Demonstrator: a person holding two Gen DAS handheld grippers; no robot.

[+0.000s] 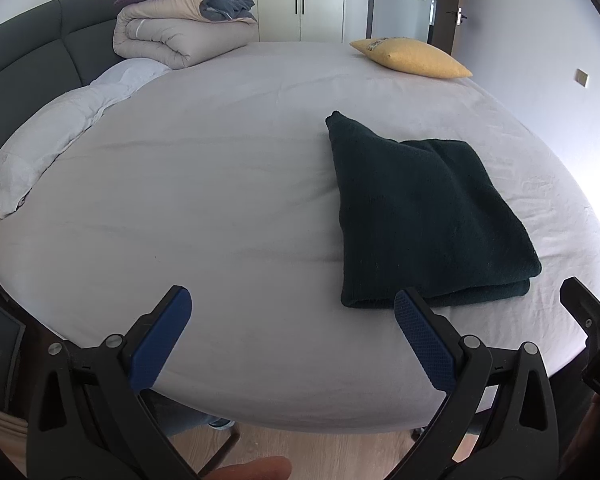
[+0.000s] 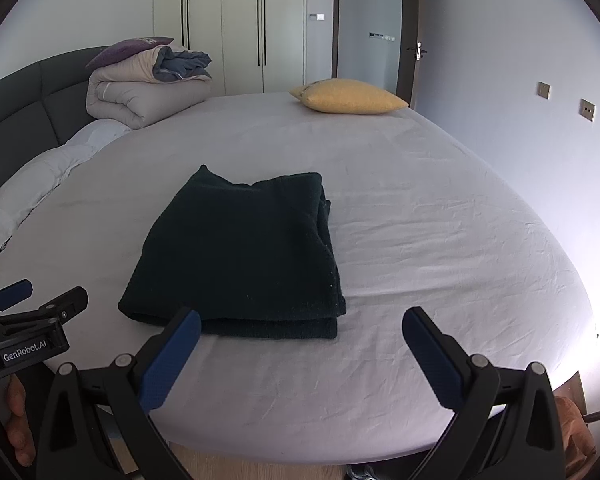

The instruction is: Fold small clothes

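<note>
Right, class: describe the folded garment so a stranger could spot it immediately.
Start at the bed with its pale sheet. Near its front edge, ahead of both open claws, lies the garment, folded into a thick rectangle. It is the only very dark green item; the cushion is yellow and the quilt beige.

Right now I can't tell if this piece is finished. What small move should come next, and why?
Probably lift both tools clear. The dark green garment already lies folded in a neat stack on the bed sheet, its layered edges showing at the near side. The left tool and right tool are both open and hold nothing, so another fold looks unneeded, though its far corner peaks slightly.
</note>
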